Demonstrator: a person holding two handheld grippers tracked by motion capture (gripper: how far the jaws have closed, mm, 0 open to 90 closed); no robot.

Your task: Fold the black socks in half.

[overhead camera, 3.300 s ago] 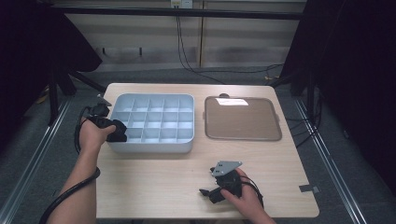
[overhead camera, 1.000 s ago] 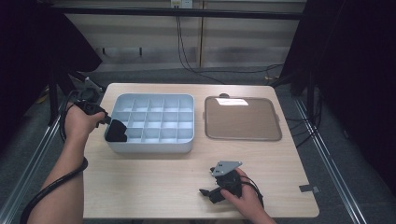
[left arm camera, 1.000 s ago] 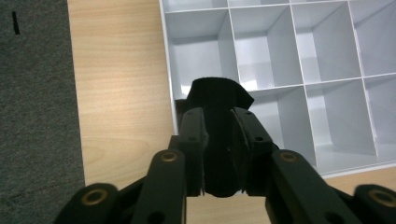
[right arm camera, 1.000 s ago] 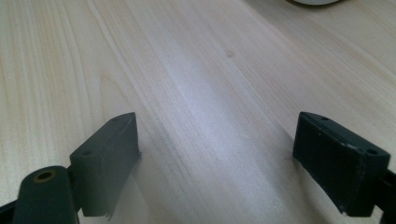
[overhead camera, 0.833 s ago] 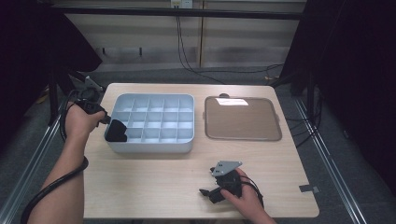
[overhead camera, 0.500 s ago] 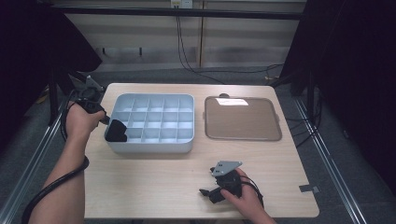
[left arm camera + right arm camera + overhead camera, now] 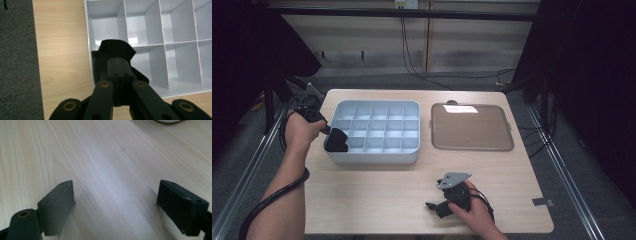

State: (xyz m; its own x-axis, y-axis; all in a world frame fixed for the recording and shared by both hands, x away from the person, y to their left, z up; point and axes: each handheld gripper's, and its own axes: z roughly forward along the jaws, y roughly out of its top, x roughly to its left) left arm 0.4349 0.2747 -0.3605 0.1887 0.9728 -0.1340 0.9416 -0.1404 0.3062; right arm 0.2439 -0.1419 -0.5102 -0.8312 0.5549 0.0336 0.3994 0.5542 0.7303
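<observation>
A pale blue-grey divided tray sits at the table's back left, its compartments bare. My left gripper is shut on a black soft piece that hangs over the tray's near-left corner compartment. In the left gripper view the jaws of the left gripper are pressed together on the black piece, which covers part of the tray's left wall. Low over the front of the table, my right gripper is held in a hand. In its own view the right gripper stands open with bare wood between the jaws.
A brown flat tray with a grey rim lies right of the divided tray. A strip of dark tape sits near the table's front right edge. Black cables trail from both grippers. Grey floor and metal rails flank the table.
Since the earliest frame the left hand has drawn up and to the left, and the black piece now shows at the tray's near-left corner. Nothing has moved over the last second.
</observation>
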